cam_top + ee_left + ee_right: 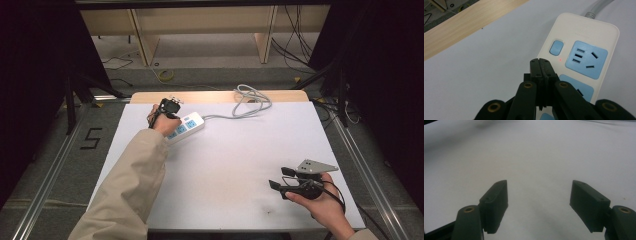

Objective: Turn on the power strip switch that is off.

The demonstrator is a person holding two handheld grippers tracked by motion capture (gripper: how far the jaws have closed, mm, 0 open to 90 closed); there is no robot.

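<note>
Power strip [584, 47] lies at the counter's [240, 165] far left, the left gripper [541, 65] poised beside its switch [556, 47], fingers pressed together holding nothing, seemingly for pressing, while the right gripper [539, 202] waits wide open and empty.

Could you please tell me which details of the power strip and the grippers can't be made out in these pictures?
- Power strip, left gripper view: lower sockets hidden behind the left gripper, far end cut by the bottom edge.
- High view: its red indicator light is too small to see.
- Cable: plug end not traceable.
- Right gripper, right gripper view: white table blurred.
</note>
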